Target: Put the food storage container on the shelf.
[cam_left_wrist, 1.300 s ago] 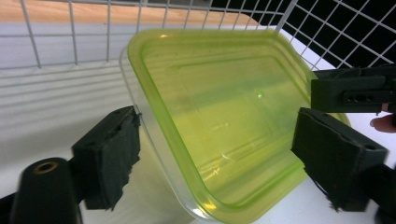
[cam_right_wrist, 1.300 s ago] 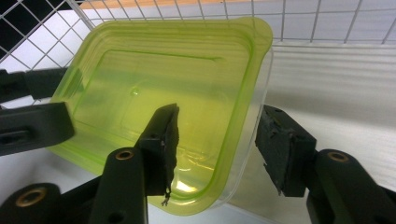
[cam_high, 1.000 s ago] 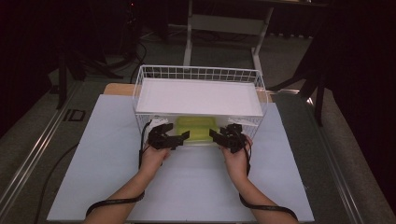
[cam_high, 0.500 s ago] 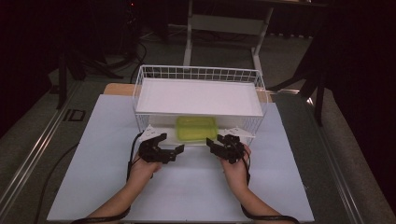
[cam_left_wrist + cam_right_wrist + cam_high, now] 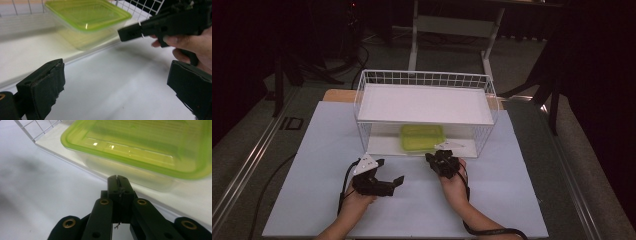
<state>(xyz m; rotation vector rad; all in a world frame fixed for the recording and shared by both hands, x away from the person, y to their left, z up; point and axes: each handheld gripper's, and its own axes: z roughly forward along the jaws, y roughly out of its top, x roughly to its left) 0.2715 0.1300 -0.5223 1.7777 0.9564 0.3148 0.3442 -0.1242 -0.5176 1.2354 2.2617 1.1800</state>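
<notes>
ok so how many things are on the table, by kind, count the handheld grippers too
green-lidded containers: 1
white wire racks: 1
white table mats: 1
handheld grippers: 2, the left gripper with jaws open, the right gripper with jaws shut on nothing
total: 5

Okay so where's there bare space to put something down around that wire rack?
The rack's top shelf is bare. On the white mat, both strips beside the wire rack are free, as is the near edge by the forearms. It's crowded on the lower shelf around the green container and just before it, by the left tongs and right tongs.
</notes>
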